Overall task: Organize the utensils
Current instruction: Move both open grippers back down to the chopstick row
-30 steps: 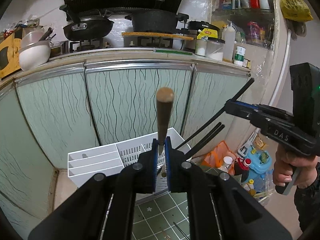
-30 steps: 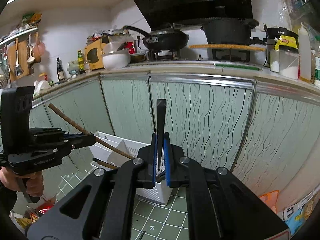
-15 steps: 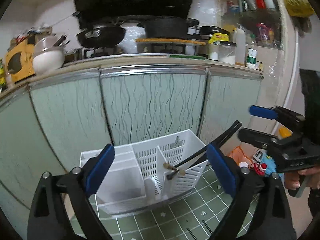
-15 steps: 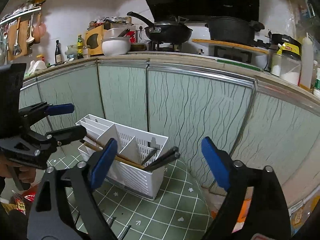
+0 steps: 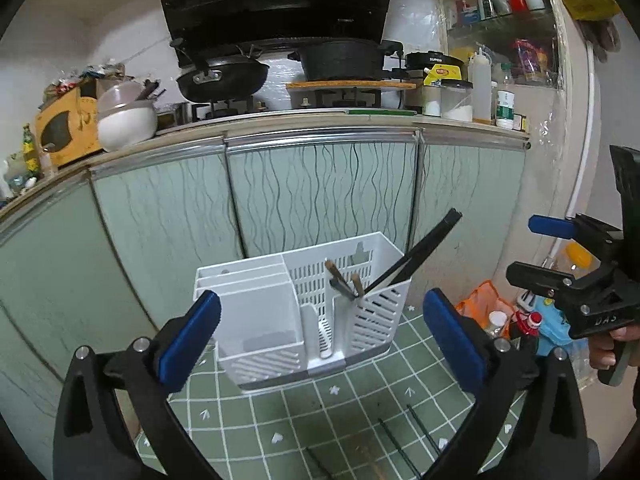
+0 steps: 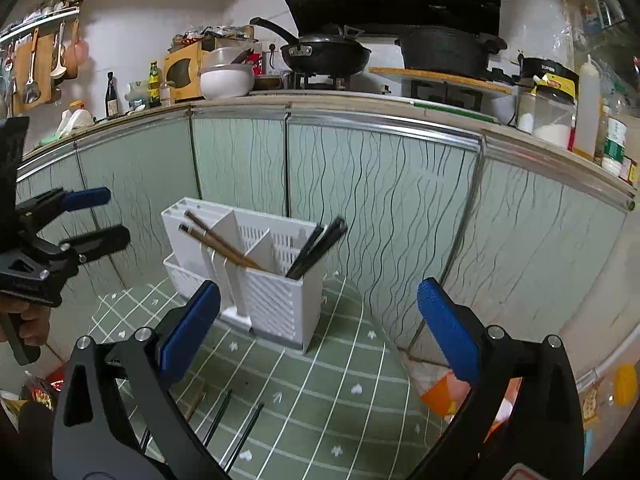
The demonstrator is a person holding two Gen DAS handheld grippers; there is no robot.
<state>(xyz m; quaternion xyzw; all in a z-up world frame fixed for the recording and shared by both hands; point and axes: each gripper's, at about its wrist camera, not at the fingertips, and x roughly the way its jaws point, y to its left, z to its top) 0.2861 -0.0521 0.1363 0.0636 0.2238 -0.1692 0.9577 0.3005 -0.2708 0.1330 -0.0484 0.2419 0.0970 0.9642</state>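
Chopsticks, a brown wooden pair [image 6: 224, 246] and a black pair [image 6: 316, 250], lean in separate slots of the white slotted plastic caddy [image 5: 280, 320] on the green tiled floor mat [image 5: 360, 400], sorted by kind. Both the left gripper [image 5: 320, 336] and right gripper [image 6: 320, 328] have just opened their jaws wide, nothing between them; more sticks lie loose at the mat's near edge.

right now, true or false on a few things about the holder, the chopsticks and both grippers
1. The left gripper is clamped on a wooden chopstick. False: its jaws have just been opening and nothing is between them.
2. The black chopsticks lean out of the white utensil holder. True.
3. The wooden chopsticks lie on the floor mat. False: they rest in the holder.
4. The right gripper is open and empty. True.
5. More chopsticks lie on the green mat. True.
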